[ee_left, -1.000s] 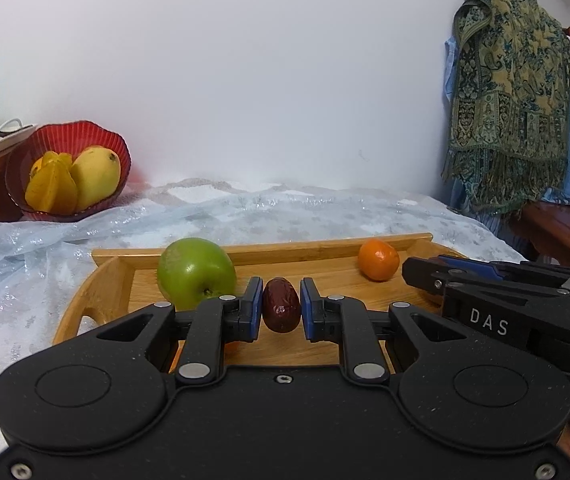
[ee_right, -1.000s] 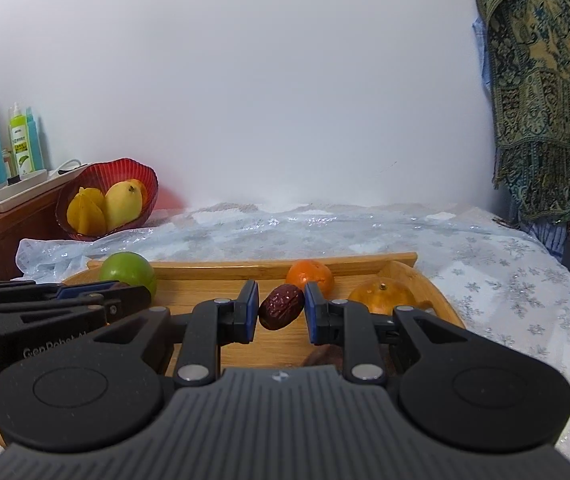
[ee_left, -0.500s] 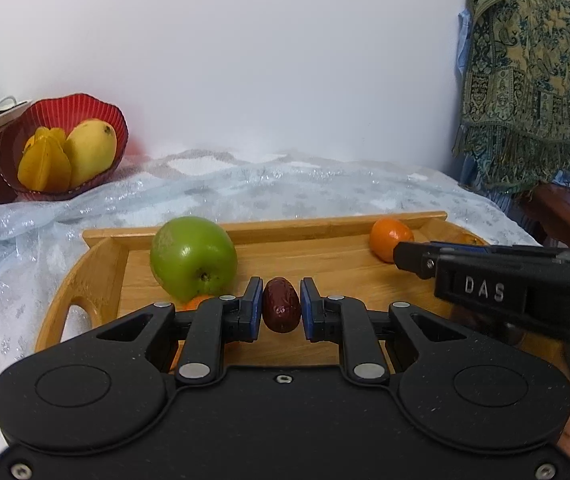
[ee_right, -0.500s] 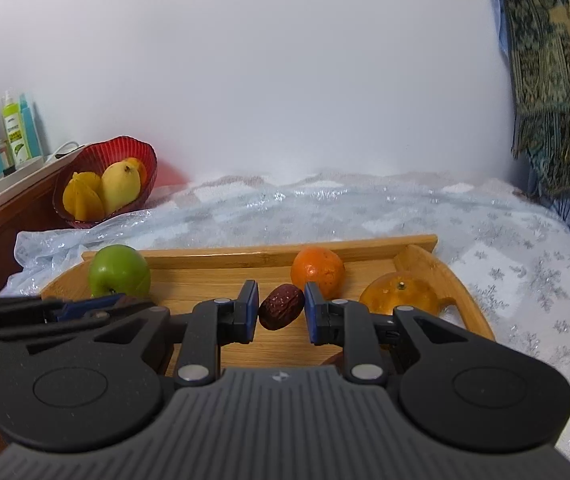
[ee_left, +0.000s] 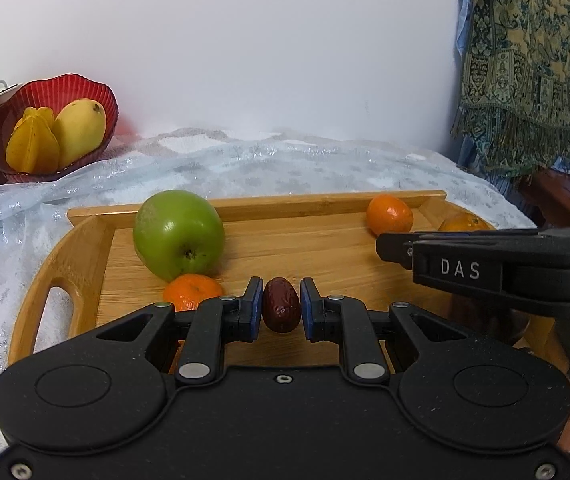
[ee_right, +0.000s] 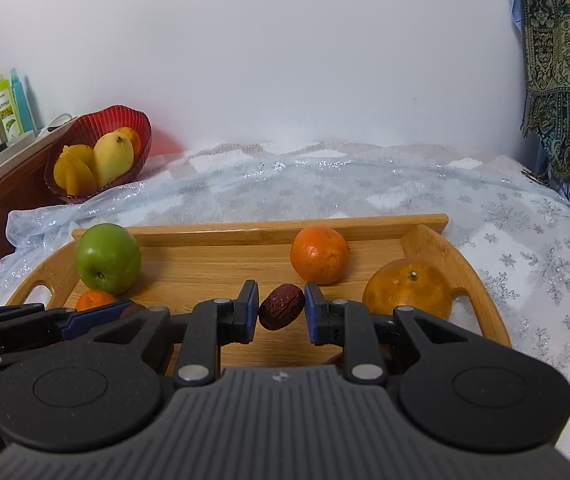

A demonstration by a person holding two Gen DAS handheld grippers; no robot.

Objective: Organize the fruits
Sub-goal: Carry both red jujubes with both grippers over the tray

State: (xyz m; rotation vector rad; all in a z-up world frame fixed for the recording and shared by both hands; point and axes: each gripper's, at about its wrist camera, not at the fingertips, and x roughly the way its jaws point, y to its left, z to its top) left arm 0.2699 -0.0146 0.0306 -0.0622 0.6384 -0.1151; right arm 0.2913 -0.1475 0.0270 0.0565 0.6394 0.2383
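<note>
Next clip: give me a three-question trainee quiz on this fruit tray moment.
1. True or false: each gripper, left and right, is shut on a date.
2. Which fruit touches the small orange near the left handle? A. apple B. mango C. starfruit
3. Fill in: the mango lies in the red ____, off the tray.

Key: 1 true: left date, right date. 2 A. 3 bowl.

A green apple and orange mandarin sit on a tan wooden tray.
</note>
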